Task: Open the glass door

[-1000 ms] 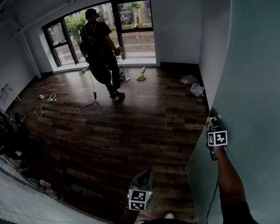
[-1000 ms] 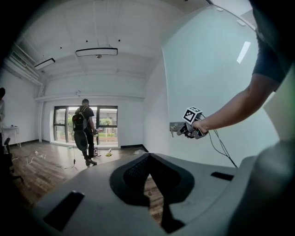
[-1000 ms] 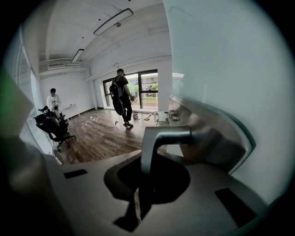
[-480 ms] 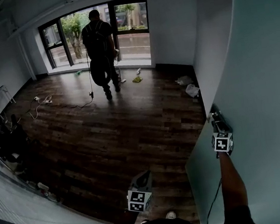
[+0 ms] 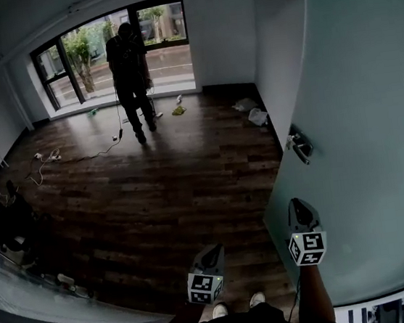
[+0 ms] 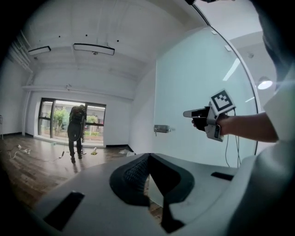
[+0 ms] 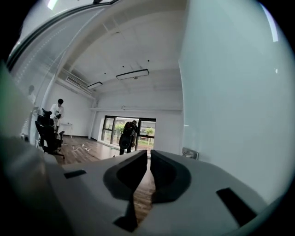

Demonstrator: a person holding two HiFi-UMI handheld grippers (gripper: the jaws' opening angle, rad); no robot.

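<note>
The jaws of the right gripper (image 5: 297, 204) are closing, a thin gap and nothing between them, those of the left gripper (image 5: 214, 251) meet empty, and the glass door (image 5: 355, 102) (handle (image 5: 299, 145) untouched) stands swung open at right.

— Where's the door?
— The glass door (image 5: 360, 138) fills the right side, with its handle (image 5: 299, 145) near the edge.
— The grippers?
— The right gripper (image 5: 297, 204) is below the handle and clear of it, its jaws closing on nothing. The left gripper (image 5: 211, 251) points over the wood floor (image 5: 155, 192).
— Anyone else?
— A person (image 5: 128, 64) stands at the window (image 5: 163, 26).
</note>
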